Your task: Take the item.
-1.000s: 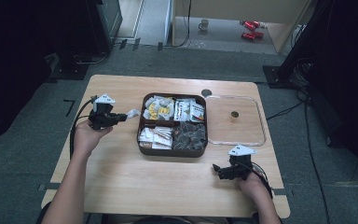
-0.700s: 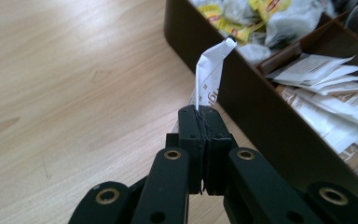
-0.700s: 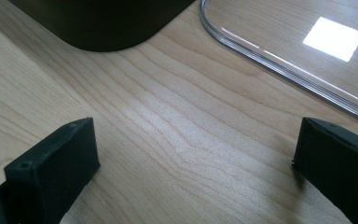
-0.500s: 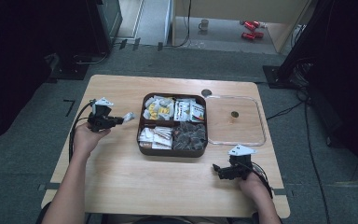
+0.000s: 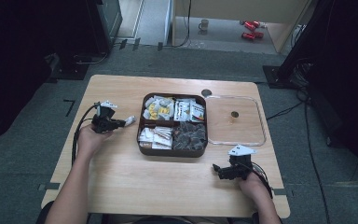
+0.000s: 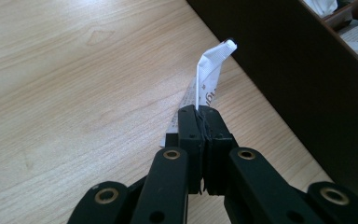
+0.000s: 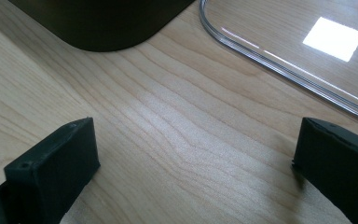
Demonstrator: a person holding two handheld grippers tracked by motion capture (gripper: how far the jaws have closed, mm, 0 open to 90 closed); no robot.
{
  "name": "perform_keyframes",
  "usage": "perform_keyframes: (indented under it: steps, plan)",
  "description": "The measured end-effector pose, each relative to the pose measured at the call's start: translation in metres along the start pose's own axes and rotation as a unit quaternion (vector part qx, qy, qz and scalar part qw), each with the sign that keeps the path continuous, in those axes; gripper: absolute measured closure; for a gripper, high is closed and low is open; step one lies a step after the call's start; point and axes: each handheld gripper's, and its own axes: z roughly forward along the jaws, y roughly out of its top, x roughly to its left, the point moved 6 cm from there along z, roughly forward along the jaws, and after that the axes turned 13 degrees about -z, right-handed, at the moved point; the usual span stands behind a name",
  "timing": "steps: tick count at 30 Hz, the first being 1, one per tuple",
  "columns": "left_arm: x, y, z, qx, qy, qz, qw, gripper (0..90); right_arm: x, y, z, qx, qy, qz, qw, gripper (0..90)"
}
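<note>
the left gripper [image 6: 200, 122] has sunk, clamping a white sachet [image 6: 209, 77] pointing at the box [image 5: 142, 124].

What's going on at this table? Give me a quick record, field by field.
Surface: wooden table
Centre item: dark brown tray with four compartments, filled with small packets
Beside the tray: clear lid lying flat on its right
Left gripper: jaws shut on a white sachet, just left of the tray
Sachet: tip bent over, sticking out past the jaws, close to the tray's outer wall
Right gripper: jaws wide open, nothing between them, low over the table near the lid's front edge
</note>
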Motion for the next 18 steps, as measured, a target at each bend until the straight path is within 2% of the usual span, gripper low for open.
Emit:
perform_keyframes:
  steps: [7, 13, 15, 16, 18]
  plan:
    - [-0.0001, -0.0025, 0.0066, 0.011, -0.001, 0.000, 0.9999, 85.3, 0.0000, 0.0000, 0.0000, 0.000, 0.000, 0.000, 1.0000, 0.0]
    - [-0.0002, -0.0019, 0.0046, 0.009, -0.017, -0.011, 0.9998, 77.3, 0.0000, 0.0000, 0.0000, 0.000, 0.000, 0.000, 1.0000, 0.0]
    - [0.0000, -0.0020, 0.0030, 0.002, -0.017, -0.015, 0.9997, 71.3, 0.0000, 0.0000, 0.0000, 0.000, 0.000, 0.000, 1.0000, 0.0]
    - [0.0011, -0.0025, -0.0004, -0.008, -0.007, -0.017, 0.9998, 69.5, 0.0000, 0.0000, 0.0000, 0.000, 0.000, 0.000, 1.0000, 0.0]
    - [0.0014, -0.0026, -0.0022, -0.011, -0.008, -0.019, 0.9997, 69.4, 0.0000, 0.0000, 0.0000, 0.000, 0.000, 0.000, 1.0000, 0.0]
